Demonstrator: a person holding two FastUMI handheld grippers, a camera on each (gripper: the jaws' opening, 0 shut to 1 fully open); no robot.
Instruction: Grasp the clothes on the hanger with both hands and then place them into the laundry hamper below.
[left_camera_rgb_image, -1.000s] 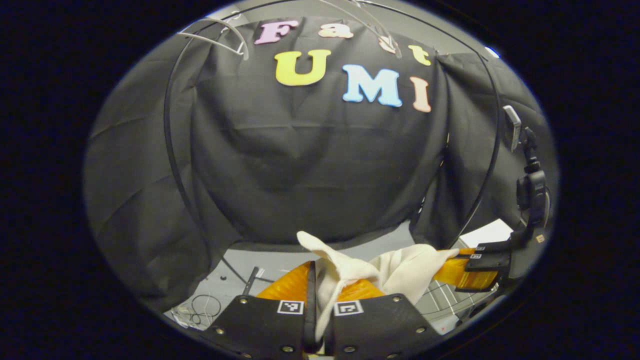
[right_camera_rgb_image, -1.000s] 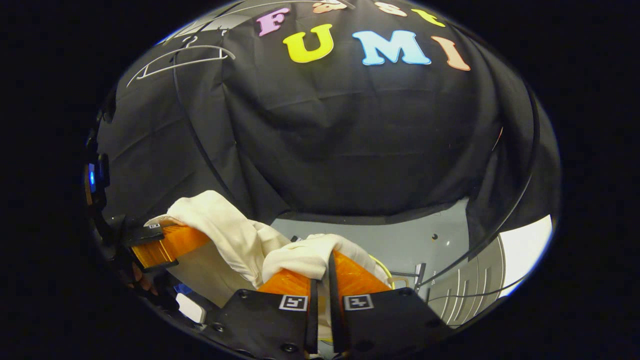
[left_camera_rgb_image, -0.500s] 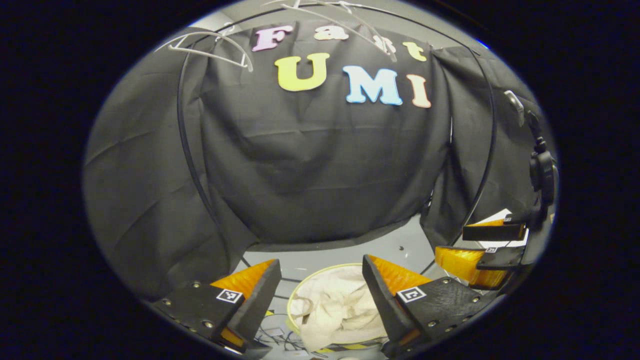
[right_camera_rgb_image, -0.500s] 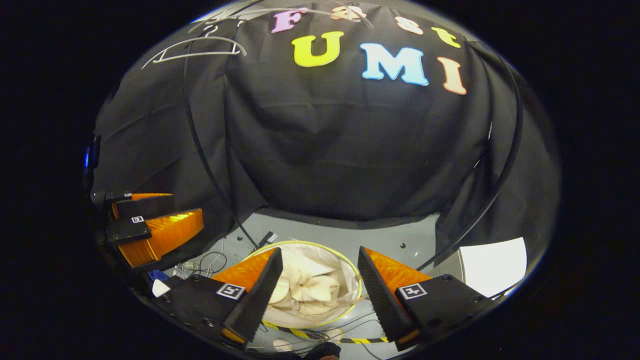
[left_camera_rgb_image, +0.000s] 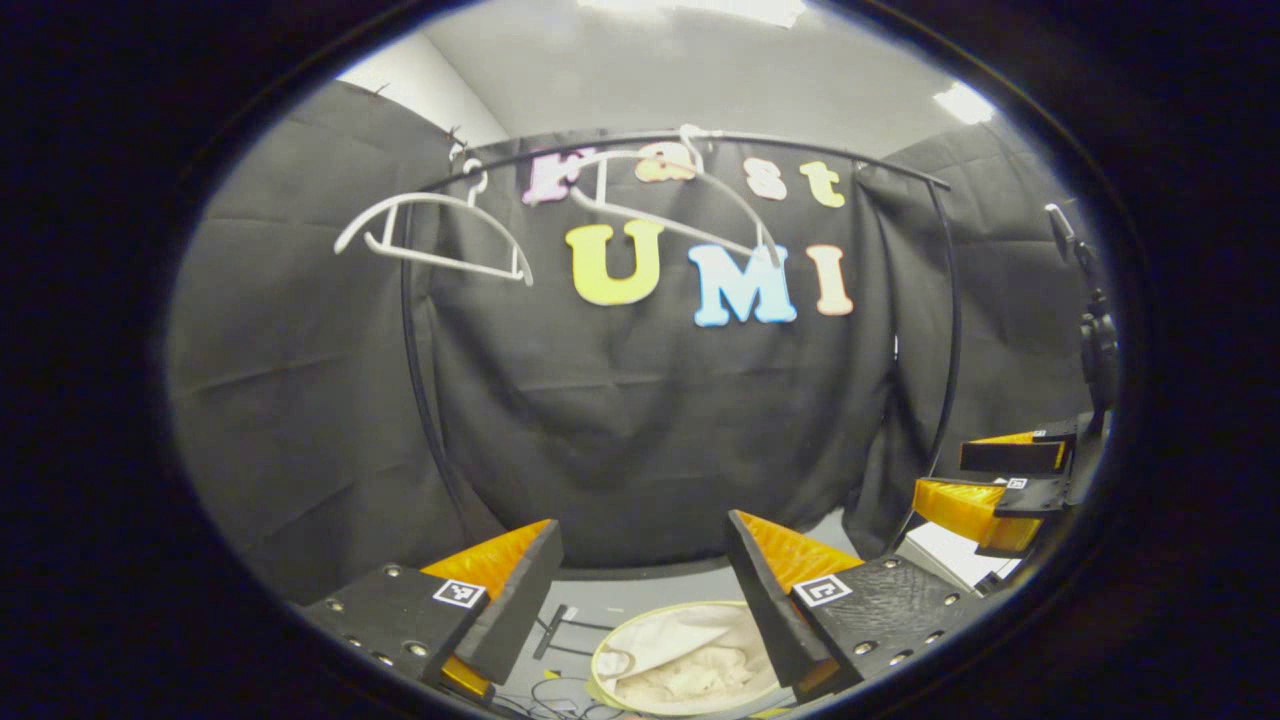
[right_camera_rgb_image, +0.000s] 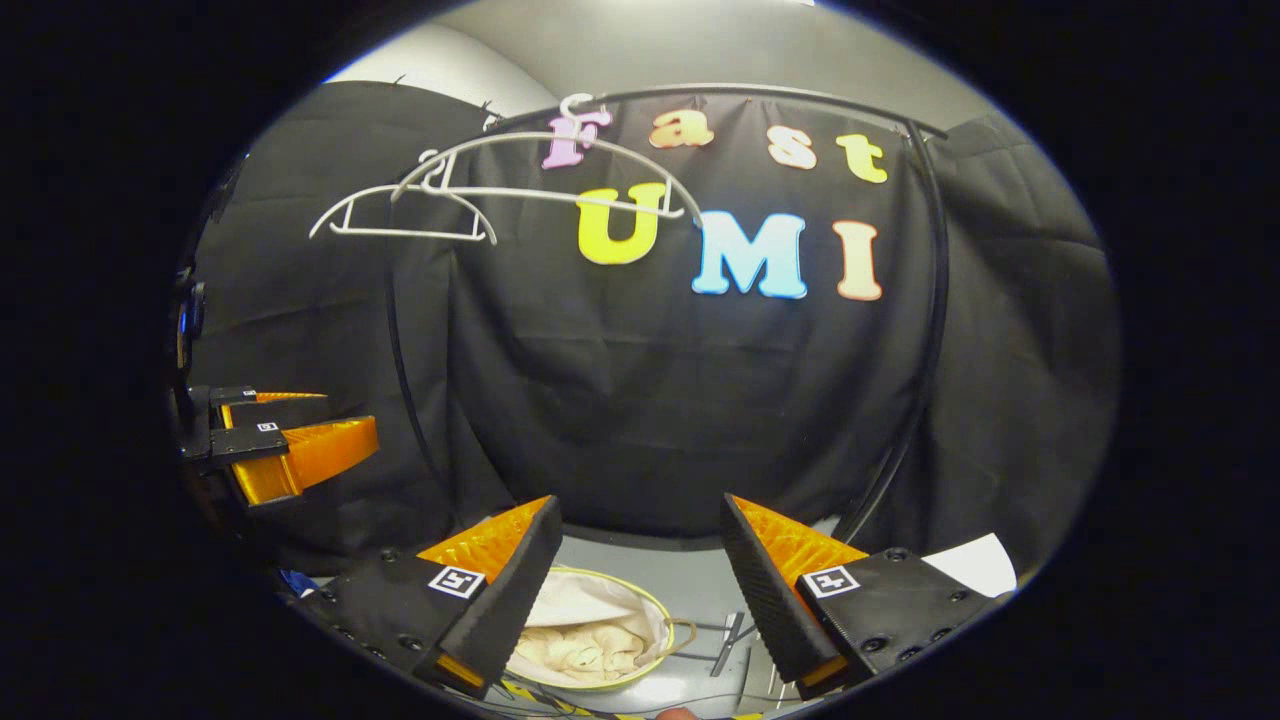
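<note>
The cream clothes (left_camera_rgb_image: 685, 665) lie crumpled in the round hamper (right_camera_rgb_image: 655, 620) on the floor, below both grippers. The left gripper (left_camera_rgb_image: 645, 590) and right gripper (right_camera_rgb_image: 640, 590) hang spread wide, holding nothing. Two bare hangers (right_camera_rgb_image: 400, 215) dangle from the rail overhead.

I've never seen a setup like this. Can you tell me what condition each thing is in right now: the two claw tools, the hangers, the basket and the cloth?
left gripper: open, holding nothing.
right gripper: open, holding nothing.
hangers: on the rail, bare.
laundry hamper: on the floor, upright, top open.
clothes: crumpled inside the hamper.
</note>
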